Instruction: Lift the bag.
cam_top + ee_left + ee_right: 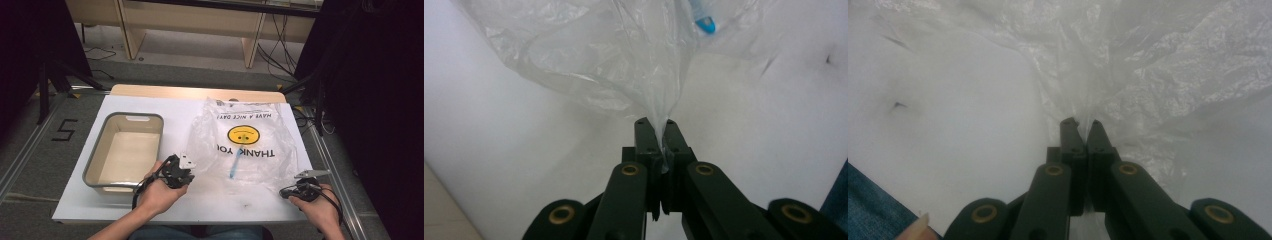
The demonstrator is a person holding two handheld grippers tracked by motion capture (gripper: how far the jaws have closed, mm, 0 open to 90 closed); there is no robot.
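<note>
Work item: clear, crinkled plastic bag printed with a yellow smiley and "THANK YOU", lying flat on the right half of the white bench, its printed end toward the far edge and its mouth end toward the near edge.
Contents: thin blue stick-shaped item inside the bag (its kind cannot be told), long axis running near-to-far.
Left gripper: jaws closed on the bag's near-left corner; film is pinched between the tips in the left gripper view.
Right gripper: jaws closed on the near-right corner of the bag, film bunched at the tips.
Key relation: the bag extends away from both grippers toward the far edge; the two holds sit well apart along the near rim.
Neighbour: grey rectangular plastic tub, left of the bag, nearer the left gripper.
Next move (judgement): spreading the holds should open the mouth.
</note>
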